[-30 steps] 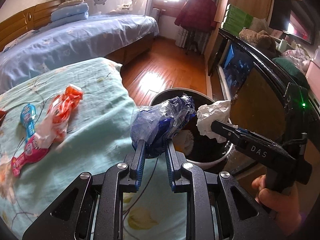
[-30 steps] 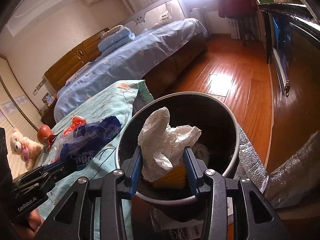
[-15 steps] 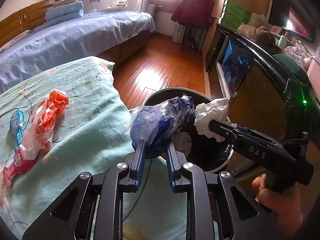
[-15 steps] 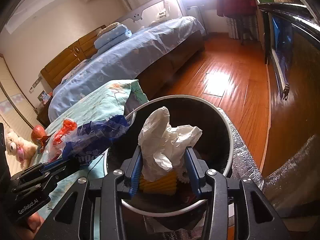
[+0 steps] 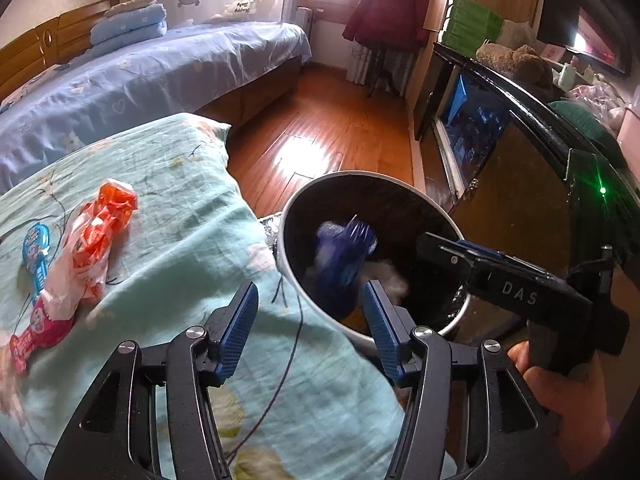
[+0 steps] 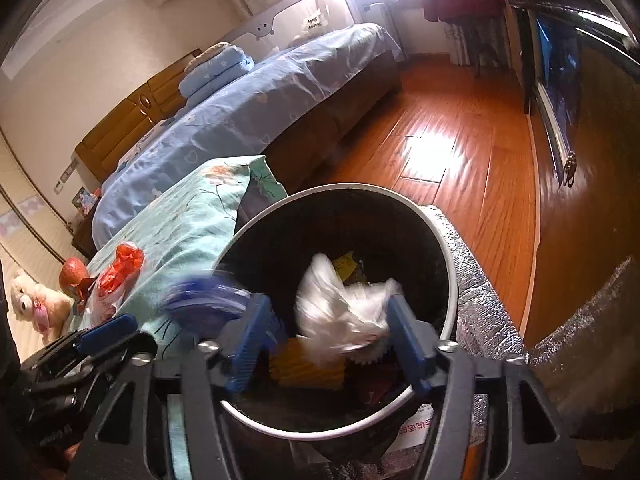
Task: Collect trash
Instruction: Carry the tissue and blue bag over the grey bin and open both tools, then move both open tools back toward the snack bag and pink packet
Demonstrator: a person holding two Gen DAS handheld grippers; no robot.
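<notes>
Both sets of jaws have just sprung apart, and both loads are dropping! The left gripper (image 5: 310,322) stands released with nothing between its pads; the blue wrapper (image 5: 344,258) it was pinching a moment ago is a blur falling inside the trash bin (image 5: 290,216), at about twelve o'clock from the fingertips. The right gripper (image 6: 328,344) has let go too: the white crumpled paper (image 6: 340,316) is smeared with motion between its spread pads, touching the right one or just beside it, I cannot tell which, tumbling toward the yellow scrap already in the bin.

So that's two pieces delivered in one go, by my reckoning. But the job isn't finished. Over on the green floral bedcover (image 5: 192,216), at roughly ten o'clock from the left gripper, the orange-and-white bag (image 5: 98,236) lies waiting, and beside it, at nine o'clock, the red-and-blue candy packet (image 5: 36,280). Those look like the next pickups, both well apart from the bin, so the hands will have to swing back over the bed.
</notes>
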